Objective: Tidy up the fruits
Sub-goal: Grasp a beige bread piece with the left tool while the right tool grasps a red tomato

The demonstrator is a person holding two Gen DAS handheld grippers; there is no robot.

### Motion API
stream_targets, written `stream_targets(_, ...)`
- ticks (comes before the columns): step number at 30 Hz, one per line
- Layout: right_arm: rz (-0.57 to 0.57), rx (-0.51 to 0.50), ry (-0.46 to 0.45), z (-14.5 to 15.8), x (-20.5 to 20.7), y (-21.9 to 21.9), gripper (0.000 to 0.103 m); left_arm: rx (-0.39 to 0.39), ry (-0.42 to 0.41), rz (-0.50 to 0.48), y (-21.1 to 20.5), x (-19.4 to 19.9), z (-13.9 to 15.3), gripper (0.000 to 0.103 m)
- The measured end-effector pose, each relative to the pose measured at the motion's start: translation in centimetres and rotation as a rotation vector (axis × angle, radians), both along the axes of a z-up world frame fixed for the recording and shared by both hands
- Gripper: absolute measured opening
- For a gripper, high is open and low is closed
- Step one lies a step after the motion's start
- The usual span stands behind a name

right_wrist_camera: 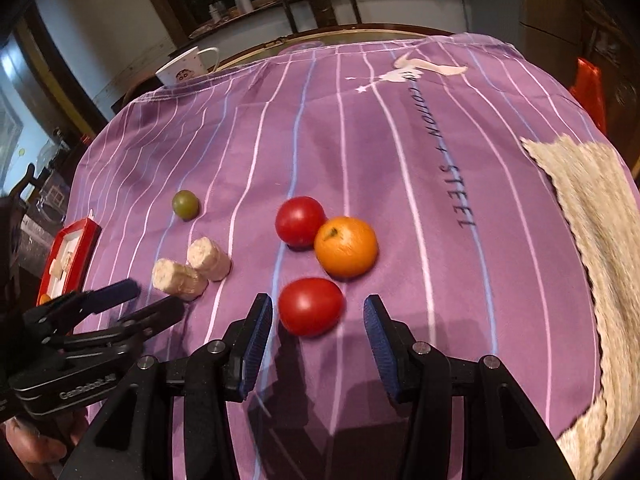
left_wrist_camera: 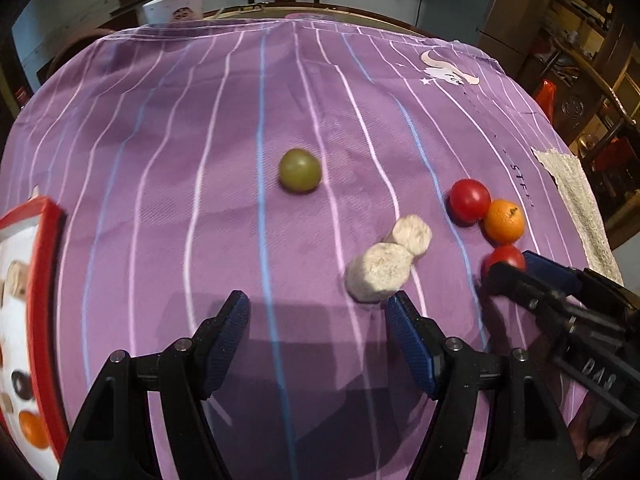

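My left gripper (left_wrist_camera: 316,312) hangs with its jaws open and empty over the purple striped cloth (left_wrist_camera: 200,140) on the desk, the two pale cut banana chunks (left_wrist_camera: 390,254) just beyond its right jaw and the round green grape (left_wrist_camera: 300,170) alone at mid-frame. My right gripper (right_wrist_camera: 318,314) also has its jaws apart, the nearer red tomato (right_wrist_camera: 310,306) sitting just ahead between the tips without contact. Behind it the small orange (right_wrist_camera: 346,246) touches a second red tomato (right_wrist_camera: 300,220), and the red-rimmed white tray (right_wrist_camera: 66,260) sits at the left edge of the frame
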State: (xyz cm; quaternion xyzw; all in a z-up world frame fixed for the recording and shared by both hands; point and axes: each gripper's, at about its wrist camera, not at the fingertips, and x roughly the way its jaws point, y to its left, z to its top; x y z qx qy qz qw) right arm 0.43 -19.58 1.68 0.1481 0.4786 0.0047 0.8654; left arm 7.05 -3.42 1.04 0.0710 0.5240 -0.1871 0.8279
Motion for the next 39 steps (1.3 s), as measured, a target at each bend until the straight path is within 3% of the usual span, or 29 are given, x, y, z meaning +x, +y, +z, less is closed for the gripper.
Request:
stream_targets(7, 0.028, -0.060, -0.011, -0.4, 0.7, 0.6, 0.051, -0.027, -0.006, -0.033, -1.4, 0.6, 0.0, 0.068)
stream_targets(9, 0.031, -0.066, -0.011, -0.4, 0.8, 0.6, 0.048, -0.032, -0.004, -0.044, -1.7, 0.6, 0.0, 0.058)
stream_targets(10, 0.031, -0.068, -0.010, -0.4, 0.8, 0.6, 0.046, -0.026, -0.007, -0.052, -1.9, 0.5, 0.1, 0.042)
stream_targets(12, 0.030, -0.057, -0.008, -0.4, 0.7, 0.5, 0.039, -0.045, 0.009, -0.080, -2.4, 0.2, 0.2, 0.028)
stream_targets(14, 0.029, -0.039, -0.003, -0.4, 0.6, 0.4, 0.038, -0.031, 0.004, -0.085, -2.7, -0.2, 0.3, 0.028)
stream_targets(21, 0.015, -0.021, 0.003, 0.3, -0.4, 0.7, 0.037, -0.114, 0.031, -0.013, 0.2, -1.1, 1.6, 0.028)
stream_targets(30, 0.085, -0.014, -0.024, 2.6, -1.1, 6.9, 0.037, -0.139, -0.015, 0.119, 9.3, -2.5, 4.6, 0.028)
stream_targets(39, 0.313, 0.004, -0.074, 5.2, -0.7, 21.4, 0.037, -0.078, -0.033, 0.373, 25.6, -4.3, 5.4, 0.028)
